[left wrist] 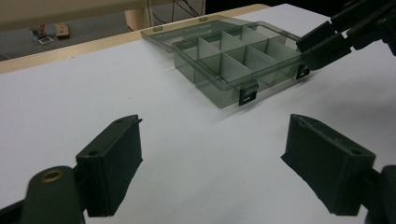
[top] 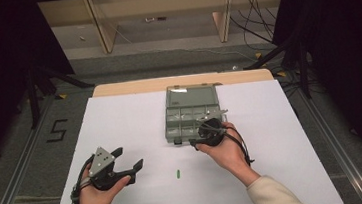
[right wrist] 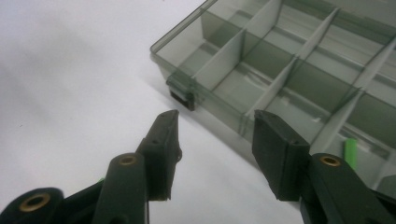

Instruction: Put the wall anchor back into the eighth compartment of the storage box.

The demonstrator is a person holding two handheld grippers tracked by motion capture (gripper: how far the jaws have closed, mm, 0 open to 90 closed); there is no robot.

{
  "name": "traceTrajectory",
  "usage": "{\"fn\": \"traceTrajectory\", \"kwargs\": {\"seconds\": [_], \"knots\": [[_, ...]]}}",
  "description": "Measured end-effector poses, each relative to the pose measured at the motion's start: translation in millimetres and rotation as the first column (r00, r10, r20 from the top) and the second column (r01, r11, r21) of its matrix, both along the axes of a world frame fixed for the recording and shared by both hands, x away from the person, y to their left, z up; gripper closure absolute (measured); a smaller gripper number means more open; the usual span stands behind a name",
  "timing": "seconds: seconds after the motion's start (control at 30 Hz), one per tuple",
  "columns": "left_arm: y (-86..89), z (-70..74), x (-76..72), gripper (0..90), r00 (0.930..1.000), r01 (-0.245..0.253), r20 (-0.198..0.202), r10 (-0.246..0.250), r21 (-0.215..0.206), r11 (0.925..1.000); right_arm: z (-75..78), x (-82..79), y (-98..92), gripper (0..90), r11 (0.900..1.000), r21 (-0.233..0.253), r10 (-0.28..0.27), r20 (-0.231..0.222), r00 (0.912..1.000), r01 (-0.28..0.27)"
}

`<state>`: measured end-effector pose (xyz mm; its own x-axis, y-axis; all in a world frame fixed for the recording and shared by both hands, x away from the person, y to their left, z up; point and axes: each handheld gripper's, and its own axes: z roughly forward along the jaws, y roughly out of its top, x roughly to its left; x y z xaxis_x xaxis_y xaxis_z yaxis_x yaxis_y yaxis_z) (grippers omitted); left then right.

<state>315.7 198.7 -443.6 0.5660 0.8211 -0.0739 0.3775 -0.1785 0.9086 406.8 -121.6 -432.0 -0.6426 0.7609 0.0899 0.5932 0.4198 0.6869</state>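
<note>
On the plain white sheet (top: 120, 123) over the pale wooden table (top: 117, 88) lie a smoke-grey see-through plastic compartment box (top: 190, 112) with black latches (left wrist: 248, 93) and a small bright green stick (top: 178, 173), while both hand-held jaw tools (top: 127, 159) (top: 197, 136) are matt black.

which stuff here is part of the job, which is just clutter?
In the job:
- organizer box, lid open, right claw at its near edge
- green piece in a near compartment
- green piece on the white table, between the hands
- left claw, open, empty

Just around:
- wooden bench legs beyond the table
- floor cables
- floor marking "5"
</note>
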Motion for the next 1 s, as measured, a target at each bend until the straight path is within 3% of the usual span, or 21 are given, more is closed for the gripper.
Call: {"fn": "traceTrajectory", "kwargs": {"seconds": [0.4,1.0], "knots": [[0.1,0.1,-0.2,18.2,1.0000,-0.002,-0.002,0.002,0.005,1.0000,-7.2,-9.7,15.9,42.8,1.000,0.002,0.028,-0.038,0.9989,-0.028],[-0.1,0.0,-0.2,18.2,1.0000,-0.002,-0.002,0.002,0.005,1.0000,-19.1,-24.3,37.5,42.4,0.995,-0.039,0.083,-0.107,0.9908,-0.087]]}}
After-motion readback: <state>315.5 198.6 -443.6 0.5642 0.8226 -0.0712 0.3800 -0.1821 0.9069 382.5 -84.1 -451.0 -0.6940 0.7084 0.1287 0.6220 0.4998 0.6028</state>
